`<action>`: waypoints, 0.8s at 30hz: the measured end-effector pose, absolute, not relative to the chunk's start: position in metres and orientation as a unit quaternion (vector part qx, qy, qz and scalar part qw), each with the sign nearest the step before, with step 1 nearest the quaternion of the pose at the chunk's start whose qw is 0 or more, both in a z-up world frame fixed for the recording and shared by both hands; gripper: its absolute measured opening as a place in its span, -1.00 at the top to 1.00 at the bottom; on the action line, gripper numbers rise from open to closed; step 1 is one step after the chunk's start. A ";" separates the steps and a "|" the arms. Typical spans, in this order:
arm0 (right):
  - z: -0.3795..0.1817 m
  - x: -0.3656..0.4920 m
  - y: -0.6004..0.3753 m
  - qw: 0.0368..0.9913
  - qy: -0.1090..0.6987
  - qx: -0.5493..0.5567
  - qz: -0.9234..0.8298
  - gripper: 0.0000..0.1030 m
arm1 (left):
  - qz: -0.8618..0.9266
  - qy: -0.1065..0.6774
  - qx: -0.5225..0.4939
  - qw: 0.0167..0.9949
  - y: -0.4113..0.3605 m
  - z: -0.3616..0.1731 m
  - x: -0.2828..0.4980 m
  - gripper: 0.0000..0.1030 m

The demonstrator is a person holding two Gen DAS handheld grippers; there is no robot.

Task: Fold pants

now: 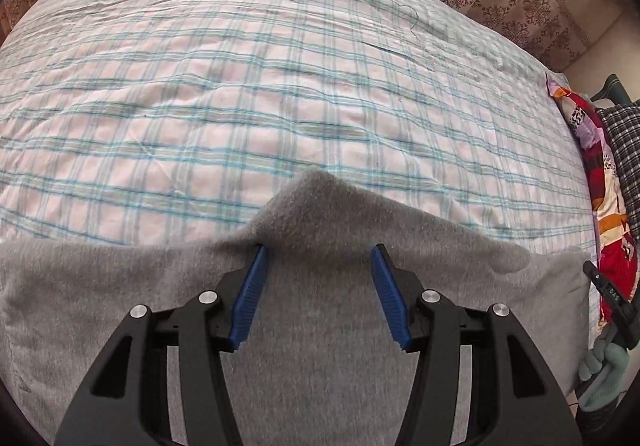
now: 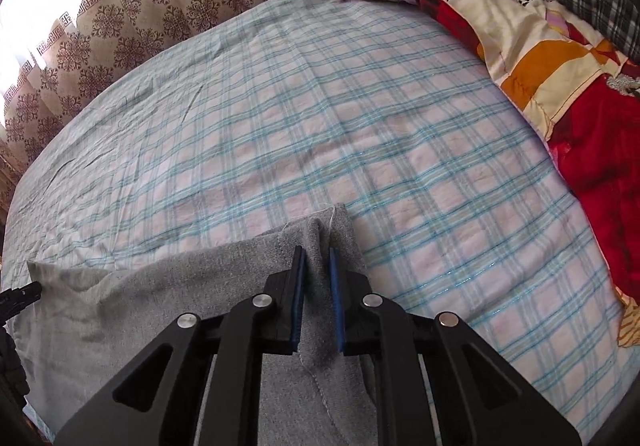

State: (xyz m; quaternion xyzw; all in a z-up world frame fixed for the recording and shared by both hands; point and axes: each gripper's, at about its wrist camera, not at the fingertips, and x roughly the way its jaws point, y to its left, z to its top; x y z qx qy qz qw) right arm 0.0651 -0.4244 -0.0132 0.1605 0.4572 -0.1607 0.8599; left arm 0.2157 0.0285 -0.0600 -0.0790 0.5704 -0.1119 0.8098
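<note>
Grey pants (image 1: 304,326) lie along the lower edge of both frames on the checked bed (image 1: 280,86) — the right claw (image 2: 317,258) pinches a raised corner, likely to carry it over, while the left claw (image 1: 318,258) stands apart around a hump, not pressing.

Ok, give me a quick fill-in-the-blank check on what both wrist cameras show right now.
1. The pants are ____ in colour.
2. The right gripper is ____ on a fold of the pants.
3. The bed sheet under the pants has a ____ pattern.
4. The left gripper has its jaws ____, with a hump of cloth raised between them.

Missing words: grey; shut; checked; apart
</note>
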 end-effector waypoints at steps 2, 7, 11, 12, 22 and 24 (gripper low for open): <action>-0.009 0.064 -0.427 0.864 0.448 0.153 -0.169 0.92 | -0.100 0.572 -0.078 0.810 0.027 -0.069 0.228 -0.07; -0.034 0.075 -0.435 0.849 0.476 0.148 -0.176 0.92 | -0.071 0.562 -0.073 0.821 0.024 -0.077 0.244 -0.07; -0.039 0.078 -0.434 0.848 0.478 0.141 -0.178 0.90 | -0.061 0.551 -0.053 0.830 0.018 -0.078 0.244 -0.07; -0.038 0.077 -0.434 0.848 0.479 0.136 -0.179 0.86 | -0.061 0.549 -0.047 0.832 0.017 -0.078 0.243 -0.07; 0.001 0.037 -0.415 0.873 0.437 0.121 -0.181 0.03 | -0.093 0.539 -0.073 0.834 0.045 -0.046 0.208 -0.38; 0.002 0.028 -0.402 0.876 0.439 0.113 -0.166 0.03 | -0.094 0.540 -0.071 0.834 0.053 -0.043 0.195 -0.38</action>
